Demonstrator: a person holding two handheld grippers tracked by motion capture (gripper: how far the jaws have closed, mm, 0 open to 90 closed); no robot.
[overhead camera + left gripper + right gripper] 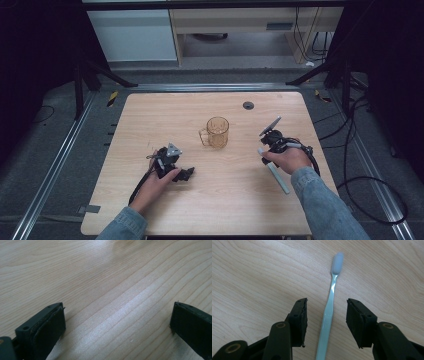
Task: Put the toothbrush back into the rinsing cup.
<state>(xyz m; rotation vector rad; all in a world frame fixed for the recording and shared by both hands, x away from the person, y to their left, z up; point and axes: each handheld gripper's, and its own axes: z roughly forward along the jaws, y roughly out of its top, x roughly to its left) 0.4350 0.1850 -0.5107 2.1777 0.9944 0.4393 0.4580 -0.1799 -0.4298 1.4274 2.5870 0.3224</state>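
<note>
- The left claw (186, 174) rests low on the near-left part of the table (150, 115), held in the person's left hand (157, 182). It has no part in the work yet, as far as I can judge.
- In the left gripper view the left claw (117, 320) is spread wide, released, with nothing but bare wood grain between its jaws; it grasps nothing.
- The amber glass mug (217, 132) stands upright near the middle of the table, handle to its left, well apart from both claws. It looks empty, and it seems the likely place for the toothbrush to end up, though that is only a guess.
- The toothbrush (274, 173) lies flat on the table at the right, under the person's right hand (287, 160). Nothing has been lifted: the pick-up is not yet done, so the work looks to be at its very start.
- The right claw (326, 310) straddles the toothbrush (328, 312) in the right gripper view: jaws about half open, one on each side of the pale handle, the bristle head pointing away beyond the tips. Neither pad touches the handle, so this claw is released too, poised to clench.
- Left to do, by my reading: close on the handle, lift, and carry it over.
</note>
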